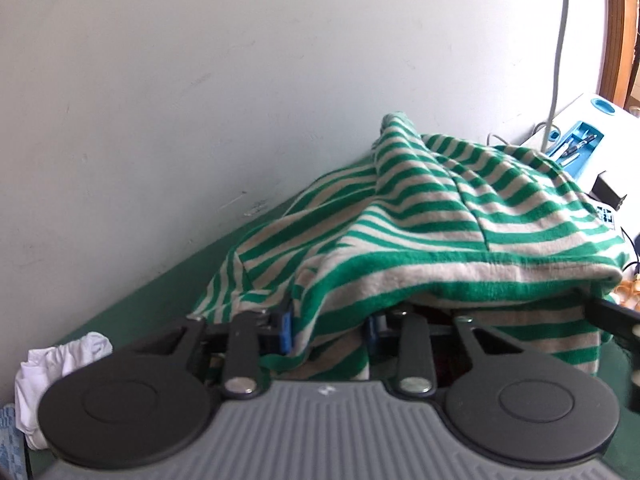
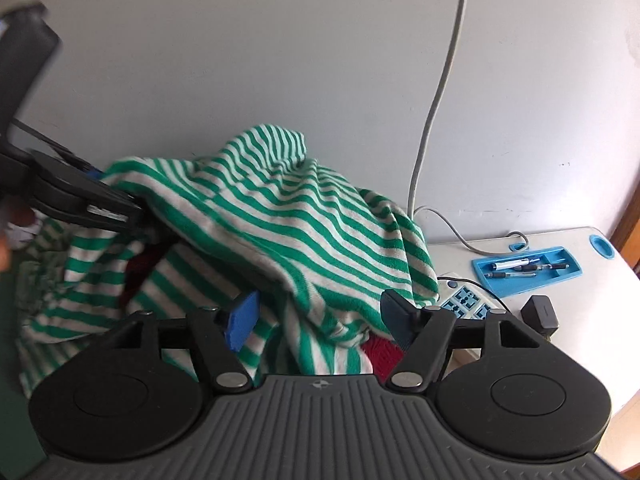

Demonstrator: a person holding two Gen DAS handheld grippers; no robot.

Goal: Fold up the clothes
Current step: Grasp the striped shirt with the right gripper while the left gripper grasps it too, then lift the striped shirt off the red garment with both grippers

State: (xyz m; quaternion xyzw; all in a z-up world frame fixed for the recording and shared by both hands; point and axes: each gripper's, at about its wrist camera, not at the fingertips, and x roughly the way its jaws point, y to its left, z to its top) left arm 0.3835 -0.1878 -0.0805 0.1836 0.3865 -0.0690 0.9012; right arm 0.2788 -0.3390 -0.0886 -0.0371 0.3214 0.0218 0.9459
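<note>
At the lower centre of the left wrist view, the left gripper [image 1: 330, 334] has a fold of the striped garment [image 1: 420, 216] between its partly closed blue pads; whether they pinch it I cannot tell. In the right wrist view, the right gripper [image 2: 320, 320] stands wide, gripping nothing, the garment heaped mid-frame.

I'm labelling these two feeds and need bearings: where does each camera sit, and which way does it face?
Left wrist: on the left gripper, facing a white wall over the striped garment; its own fingers pinch cloth.
Right wrist: on the right gripper, facing the same wall; its fingers stand open around a fold, blue pen tray at right.
Shared: the garment, wall cable, tray; the right view also catches the left gripper.
</note>
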